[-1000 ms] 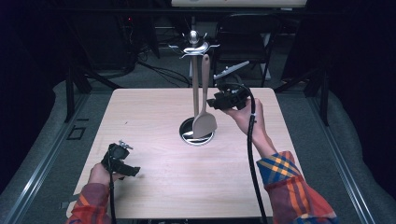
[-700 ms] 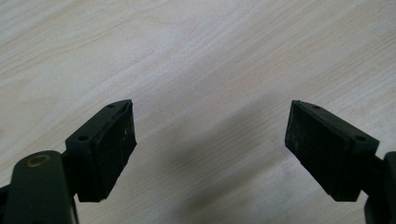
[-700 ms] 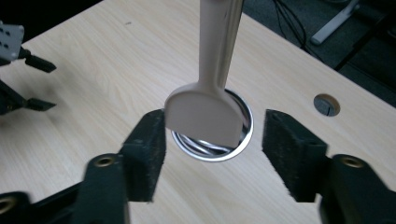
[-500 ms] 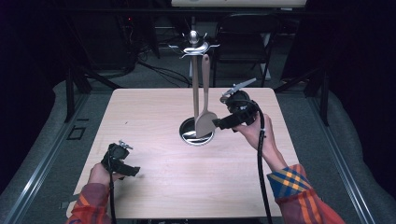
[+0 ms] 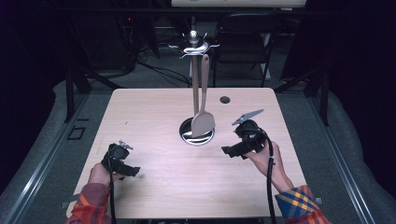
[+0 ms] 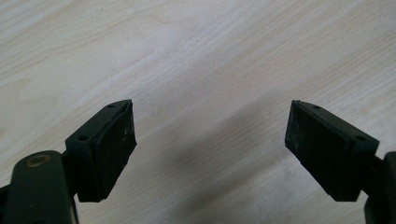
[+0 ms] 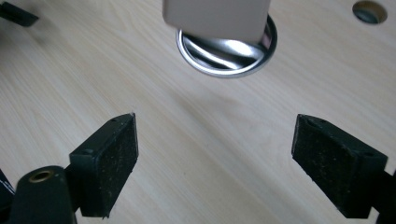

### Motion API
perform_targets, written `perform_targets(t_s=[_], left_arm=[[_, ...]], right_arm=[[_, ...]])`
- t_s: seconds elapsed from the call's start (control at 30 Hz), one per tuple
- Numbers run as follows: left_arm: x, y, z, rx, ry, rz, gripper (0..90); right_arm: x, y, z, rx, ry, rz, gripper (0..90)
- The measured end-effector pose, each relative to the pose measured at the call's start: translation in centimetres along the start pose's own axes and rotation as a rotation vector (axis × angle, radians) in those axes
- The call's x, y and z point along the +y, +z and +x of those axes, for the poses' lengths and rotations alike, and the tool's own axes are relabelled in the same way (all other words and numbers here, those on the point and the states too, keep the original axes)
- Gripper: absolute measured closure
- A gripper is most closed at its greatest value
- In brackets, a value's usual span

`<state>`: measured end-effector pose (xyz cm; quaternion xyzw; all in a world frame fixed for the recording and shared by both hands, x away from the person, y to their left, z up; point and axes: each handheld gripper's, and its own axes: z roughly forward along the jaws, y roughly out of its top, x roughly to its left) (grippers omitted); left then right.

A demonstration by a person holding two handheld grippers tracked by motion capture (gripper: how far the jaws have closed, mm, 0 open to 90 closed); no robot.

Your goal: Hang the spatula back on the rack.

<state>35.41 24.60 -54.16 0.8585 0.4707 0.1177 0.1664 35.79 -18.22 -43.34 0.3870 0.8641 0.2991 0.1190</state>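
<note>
A beige spatula (image 5: 203,116) hangs from a metal utensil stand (image 5: 194,50) whose round steel base (image 5: 198,136) sits mid-table. My right gripper (image 5: 232,152) is held low, right of that base, open and empty. In the right gripper view the spatula blade (image 7: 216,17) and the base (image 7: 228,56) lie ahead of the spread pads (image 7: 114,161). My left gripper (image 5: 130,171) rests near the table's front left, open, with bare wood between its pads (image 6: 112,145).
The light wooden table (image 5: 154,112) has a small round cable hole (image 5: 225,99) at the back right. Dark floor, cables and a chair (image 5: 245,42) lie beyond the far edge. A person's plaid sleeves (image 5: 299,205) enter from the bottom.
My right gripper has drawn back from the spatula, moving toward the front right of the table and lower. The left gripper has stayed in place.
</note>
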Motion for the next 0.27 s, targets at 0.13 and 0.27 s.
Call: perform_targets(t_s=[0.13,0.27], left_arm=[[0.1,0.0,-0.1,0.001,0.003,0.002,16.2],[0.2,-0.1,-0.2,0.004,0.008,0.0,16.2]], right_arm=[[-1.7,0.0,-0.6,0.068,0.006,0.168,5.6],[-2.8,0.4,-0.8,0.011,0.008,0.173,3.2]])
